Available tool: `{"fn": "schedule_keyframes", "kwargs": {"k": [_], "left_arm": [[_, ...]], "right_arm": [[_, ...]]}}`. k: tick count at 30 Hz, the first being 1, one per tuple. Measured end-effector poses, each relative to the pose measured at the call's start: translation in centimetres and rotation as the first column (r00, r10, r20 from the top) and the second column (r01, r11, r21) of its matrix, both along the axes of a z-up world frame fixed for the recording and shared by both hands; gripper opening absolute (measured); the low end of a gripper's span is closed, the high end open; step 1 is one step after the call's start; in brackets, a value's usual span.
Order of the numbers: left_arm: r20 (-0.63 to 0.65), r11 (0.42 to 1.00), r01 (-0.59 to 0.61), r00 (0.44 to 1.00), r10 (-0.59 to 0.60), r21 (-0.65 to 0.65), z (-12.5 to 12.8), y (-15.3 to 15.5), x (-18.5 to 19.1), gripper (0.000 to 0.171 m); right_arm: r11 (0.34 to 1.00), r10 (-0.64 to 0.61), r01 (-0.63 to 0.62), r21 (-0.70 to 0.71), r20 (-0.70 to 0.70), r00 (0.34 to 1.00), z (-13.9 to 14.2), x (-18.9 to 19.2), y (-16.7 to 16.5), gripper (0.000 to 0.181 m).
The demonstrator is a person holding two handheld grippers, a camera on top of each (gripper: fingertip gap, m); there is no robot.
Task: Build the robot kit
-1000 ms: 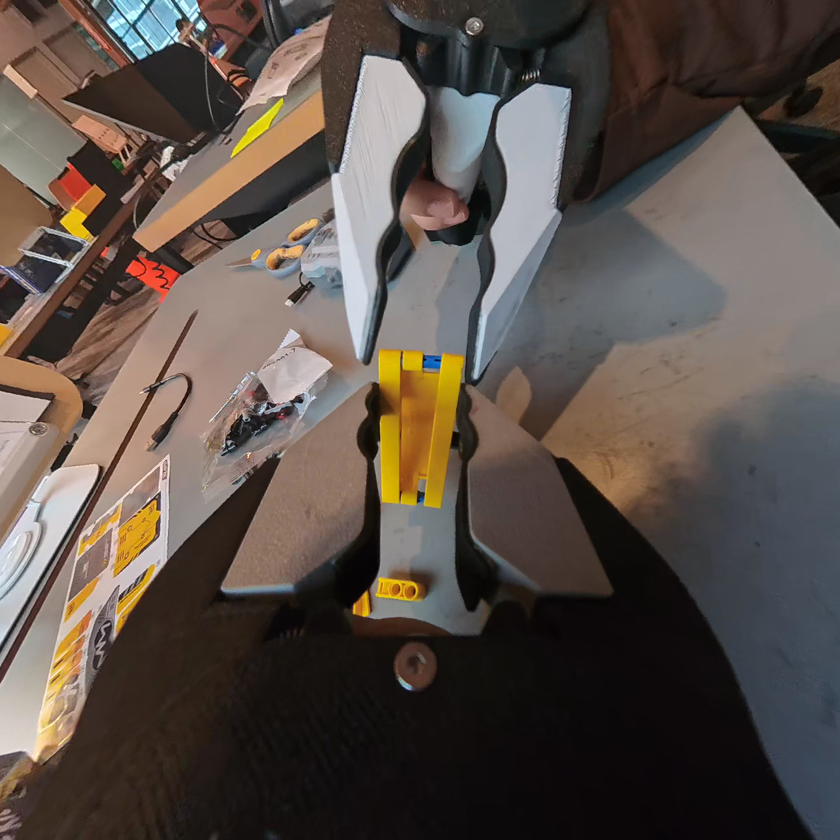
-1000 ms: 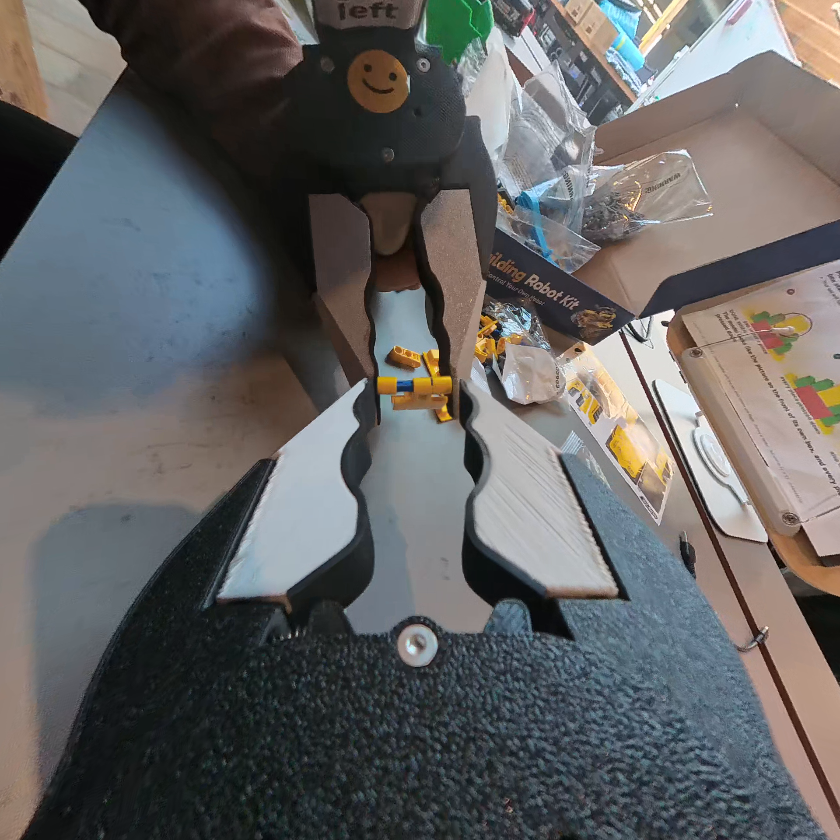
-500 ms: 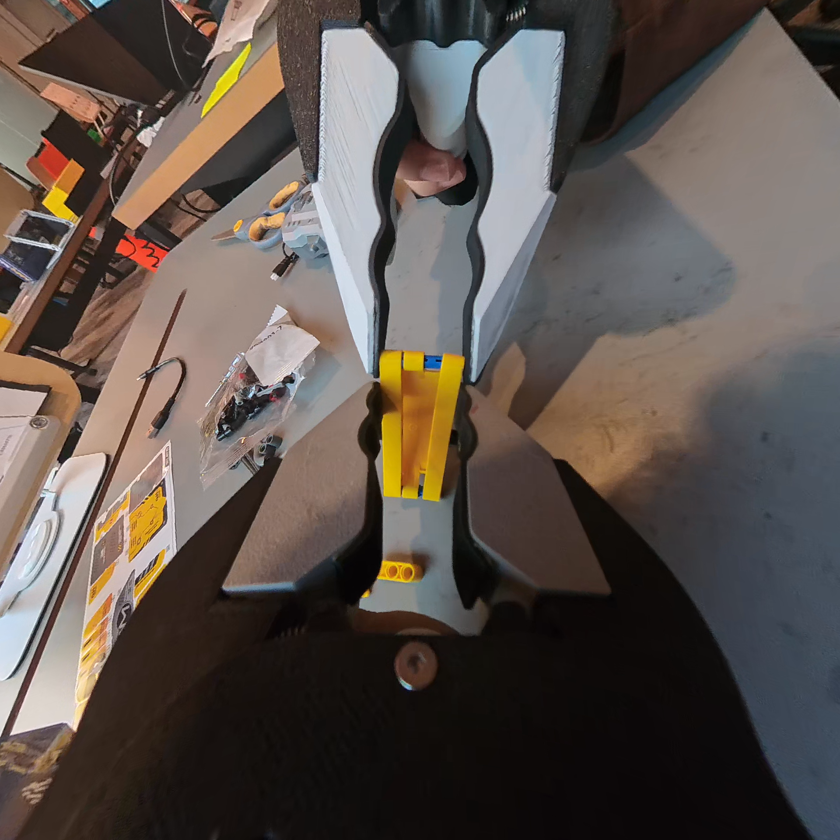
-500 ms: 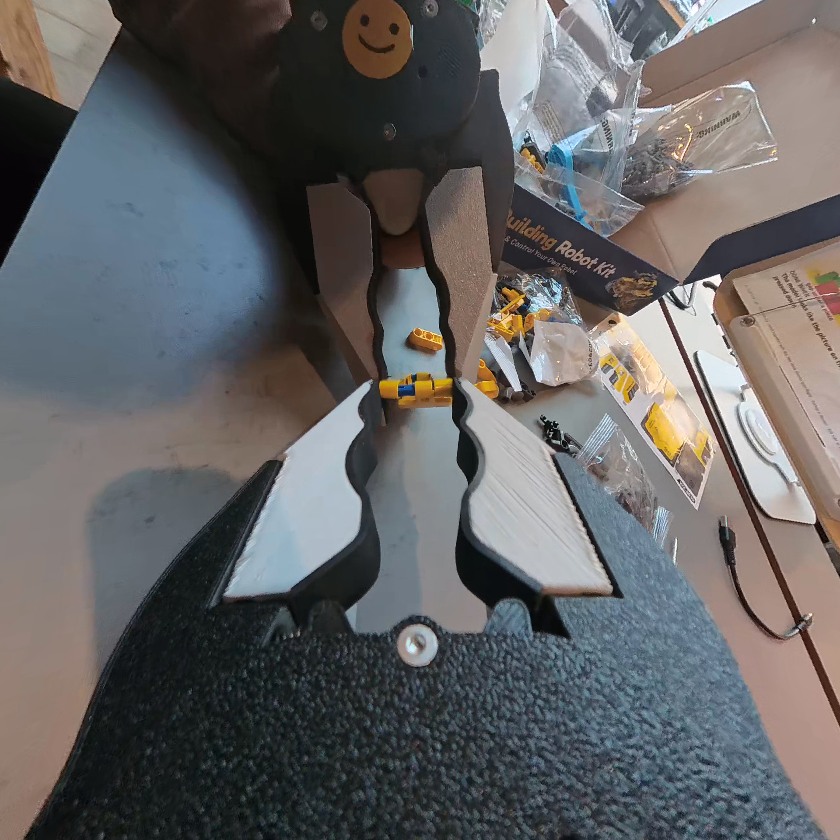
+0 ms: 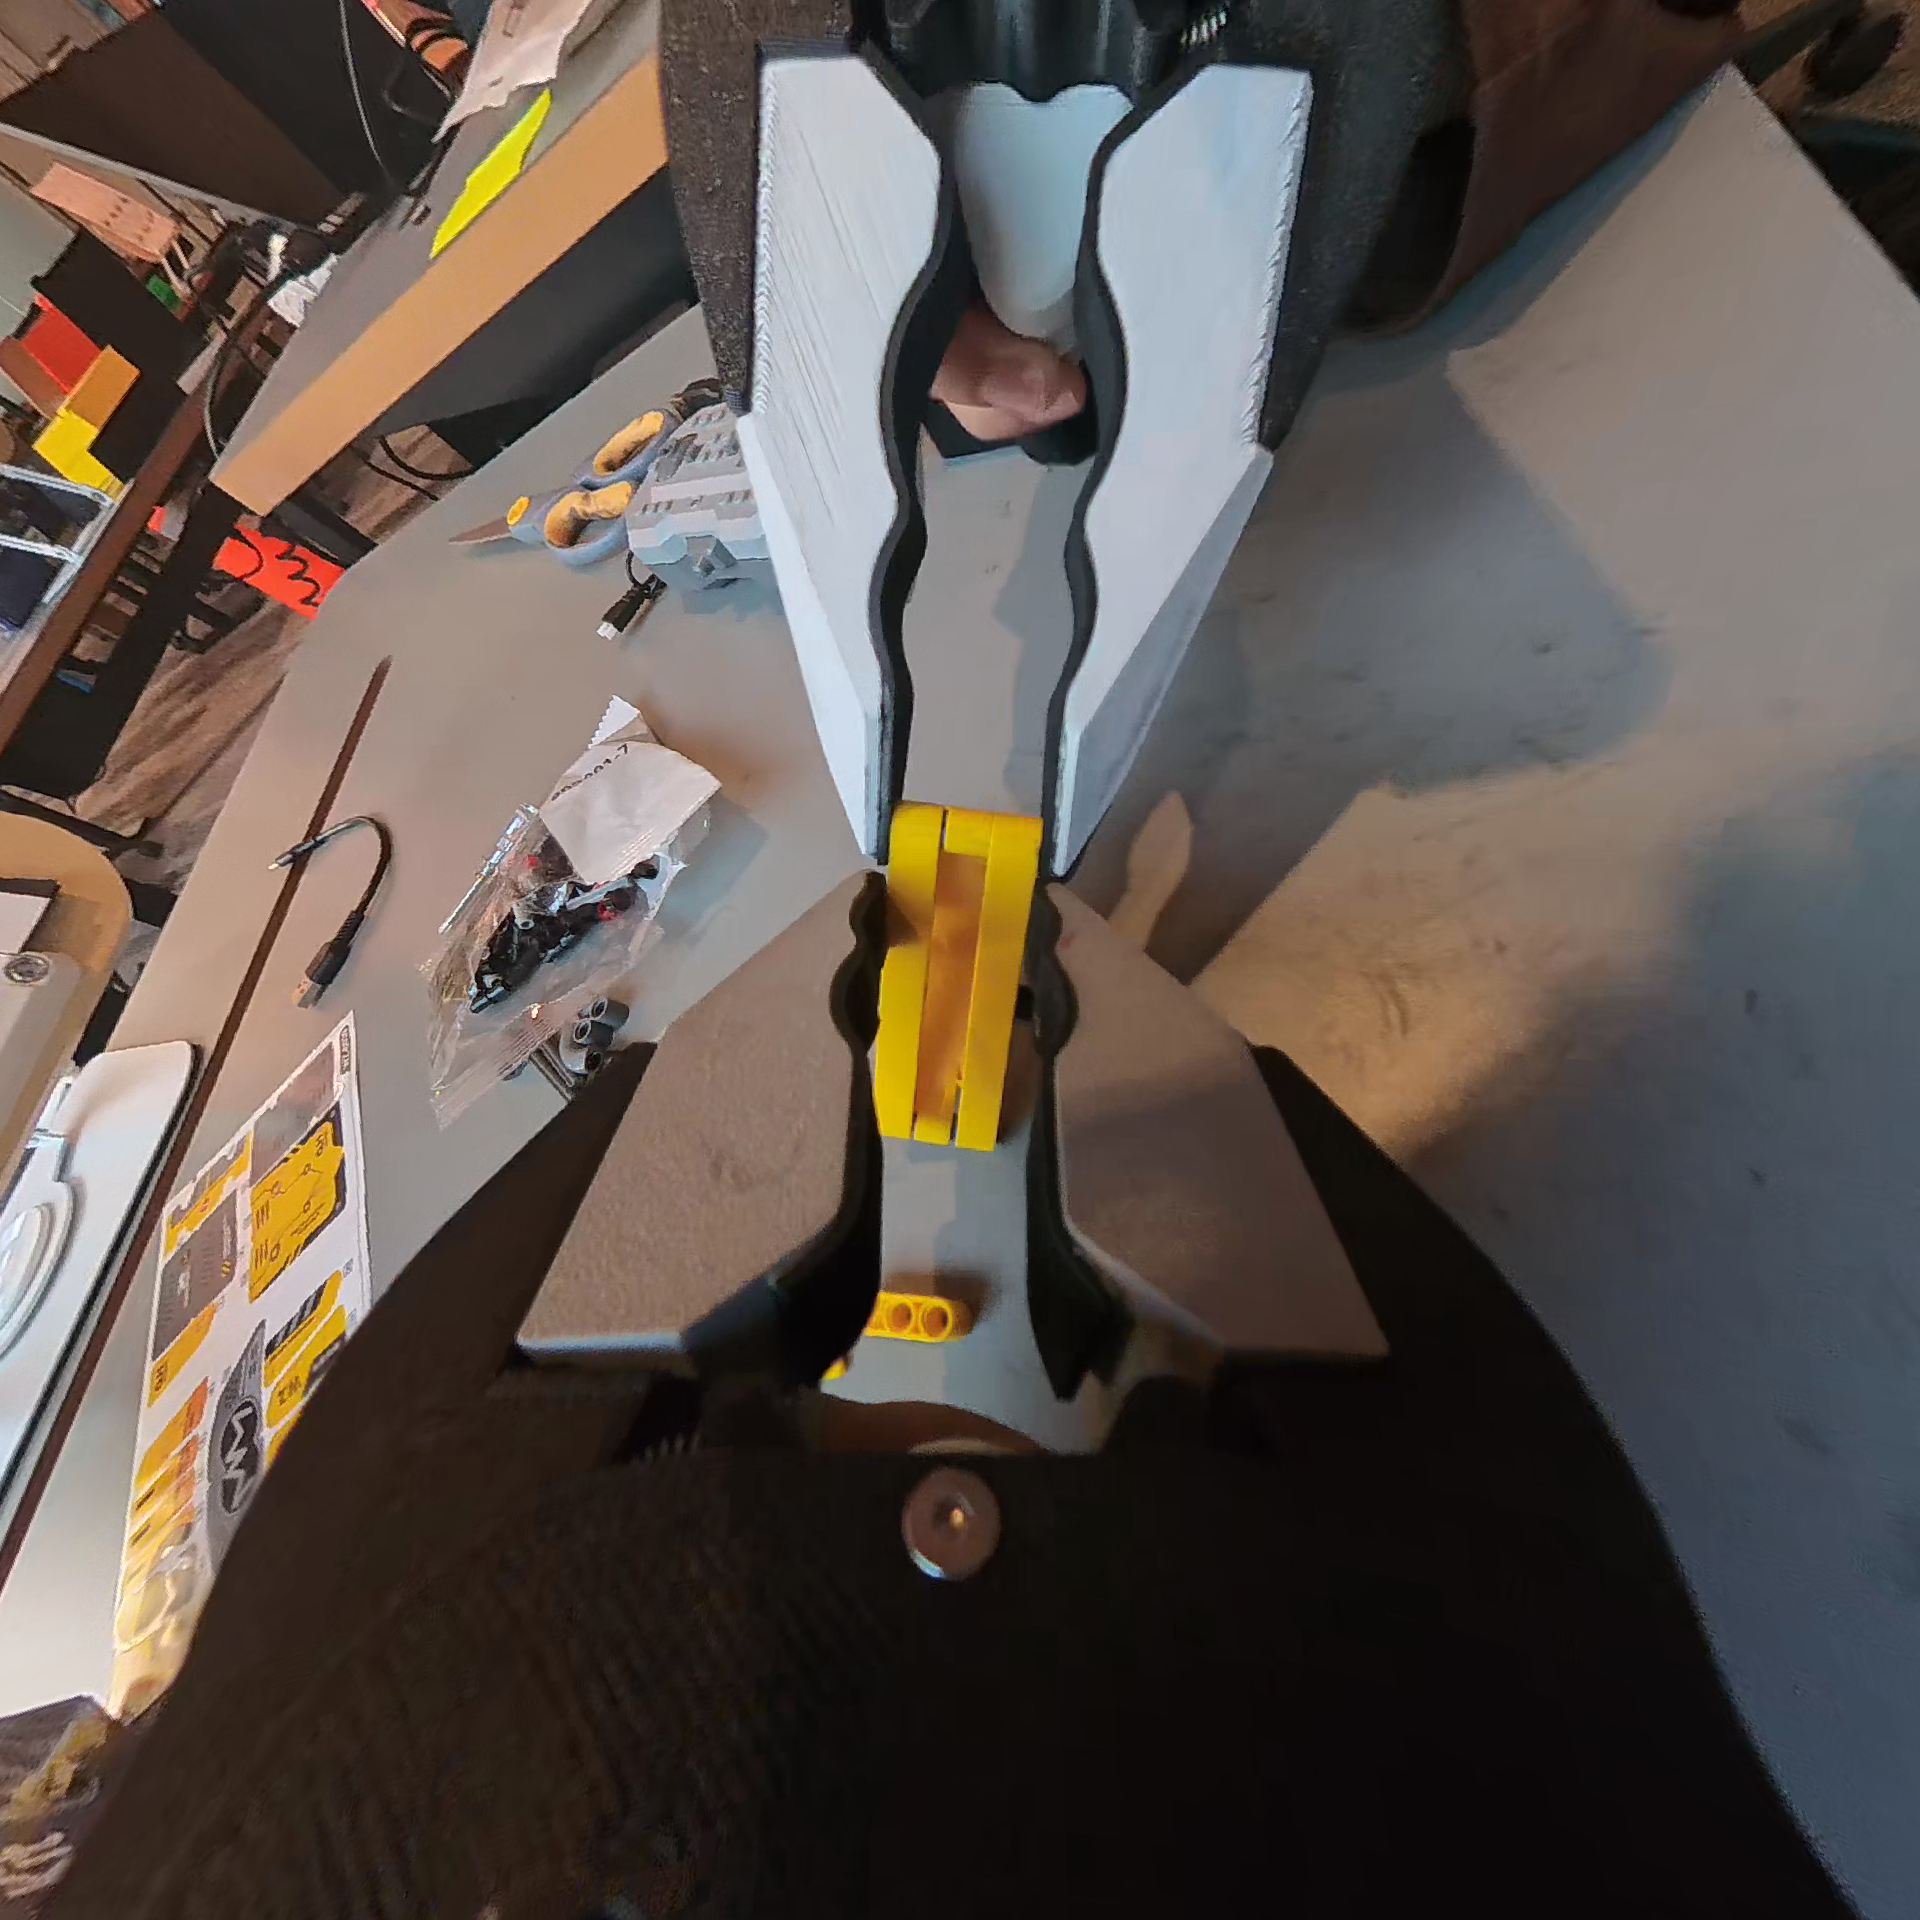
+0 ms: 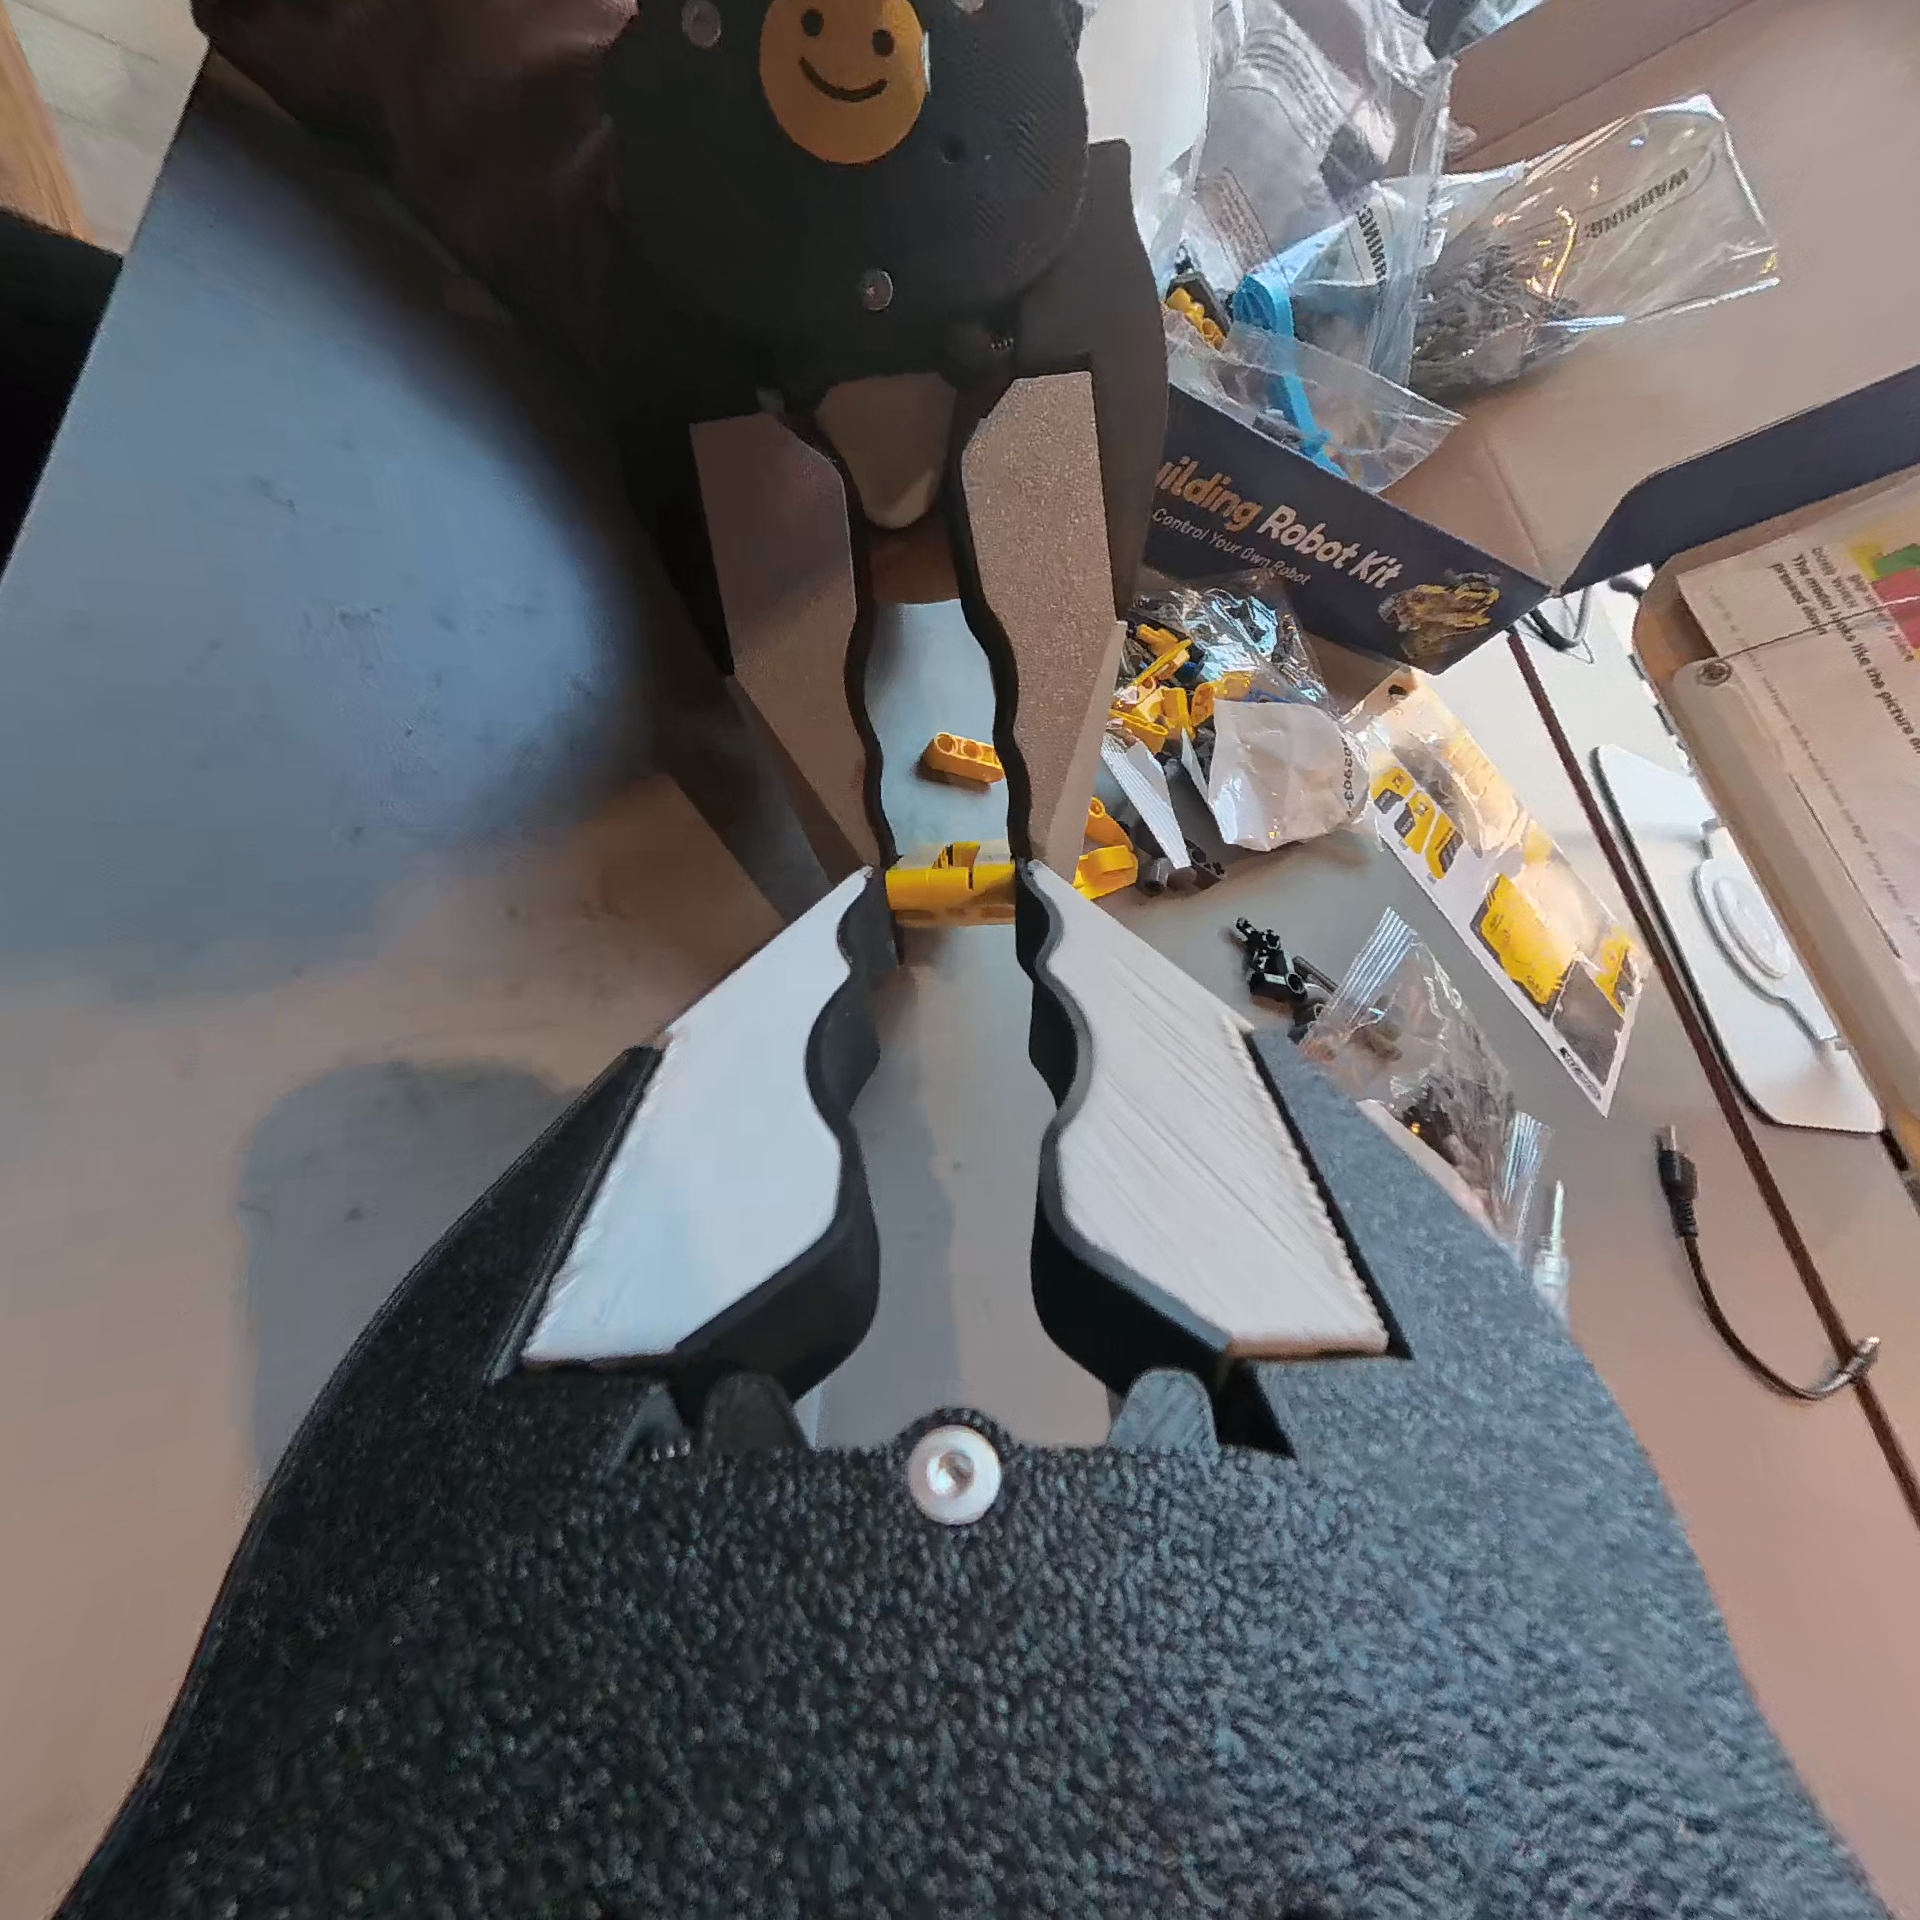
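Note:
My left gripper (image 5: 956, 904), with grey fingers, is shut on a yellow brick assembly (image 5: 951, 997) of flat beams stood side by side, held above the grey table (image 5: 1558, 831). My right gripper (image 5: 966, 831), with white fingers, faces it from the far side, and its tips clamp the assembly's far end. In the right wrist view the right gripper (image 6: 956, 894) pinches the yellow assembly (image 6: 951, 883) tip to tip with the left gripper (image 6: 956, 847). A small loose yellow beam (image 5: 920, 1317) lies on the table under the left gripper; it also shows in the right wrist view (image 6: 961, 758).
A bag of black parts (image 5: 561, 914), a short cable (image 5: 332, 914), an instruction sheet (image 5: 249, 1278), scissors (image 5: 582, 509) and a grey block (image 5: 696, 509) lie to the left. A kit box (image 6: 1320, 561), bags (image 6: 1351, 260) and loose yellow parts (image 6: 1174, 686) lie behind the left gripper.
My right gripper has come in and closed its white fingers on the far end of the yellow assembly. The beams now sit tighter together and the blue pin no longer shows.

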State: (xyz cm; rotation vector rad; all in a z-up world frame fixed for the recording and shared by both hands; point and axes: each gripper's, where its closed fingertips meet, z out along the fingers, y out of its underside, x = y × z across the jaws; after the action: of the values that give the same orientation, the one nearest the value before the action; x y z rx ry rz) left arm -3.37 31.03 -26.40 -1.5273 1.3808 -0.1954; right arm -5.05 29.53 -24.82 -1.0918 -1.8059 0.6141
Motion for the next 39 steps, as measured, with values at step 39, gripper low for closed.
{"fn": "schedule_keyframes", "kwargs": {"k": [39], "left_arm": [[0.029,0.988,-0.137,0.99,0.14,-0.078,0.3,1.5,-3.5,0.043]], "right_arm": [[0.999,-0.026,0.017,-0.036,-0.239,0.971,4.2,1.1,1.7,0.024]]}}
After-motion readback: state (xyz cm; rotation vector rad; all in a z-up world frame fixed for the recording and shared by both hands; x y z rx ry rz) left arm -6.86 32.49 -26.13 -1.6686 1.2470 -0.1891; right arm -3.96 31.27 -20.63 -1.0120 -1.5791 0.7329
